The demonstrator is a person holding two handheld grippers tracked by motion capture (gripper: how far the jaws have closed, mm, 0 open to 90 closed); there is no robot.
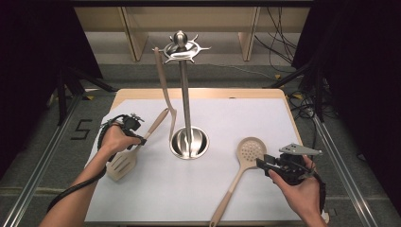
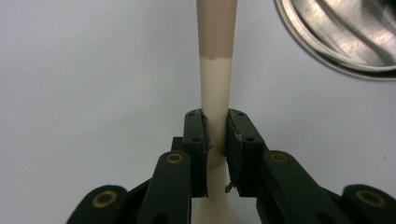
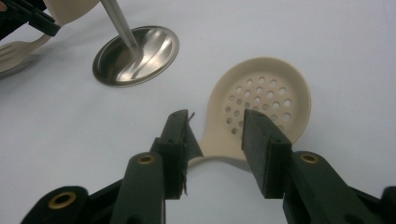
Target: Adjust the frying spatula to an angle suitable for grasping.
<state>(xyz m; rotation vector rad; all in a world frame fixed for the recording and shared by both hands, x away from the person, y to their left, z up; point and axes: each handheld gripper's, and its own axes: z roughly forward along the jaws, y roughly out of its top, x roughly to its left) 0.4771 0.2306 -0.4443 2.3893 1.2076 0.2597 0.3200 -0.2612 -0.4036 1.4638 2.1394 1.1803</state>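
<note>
A beige slotted spatula [image 1: 122,163] lies aslant at the left of the white sheet, its tan handle [image 1: 158,122] pointing toward the stand. My left gripper [image 1: 138,140] is shut on its neck; in the left gripper view both pads [image 2: 200,133] press the spatula's pale shaft [image 2: 215,88]. At the right lies a beige perforated skimmer [image 1: 250,150], its handle running to the front edge. My right gripper [image 1: 264,163] stands open at the skimmer's right rim. In the right gripper view the right gripper [image 3: 217,128] has nothing clamped, and the skimmer's head [image 3: 266,91] lies just beyond the jaws.
A metal utensil stand rises from a round base [image 1: 189,143] at mid-table, and a beige utensil [image 1: 165,94] hangs from its top hooks [image 1: 182,49]. The base [image 2: 345,32] lies near the left gripper and shows again as a base [image 3: 135,53] left of the skimmer.
</note>
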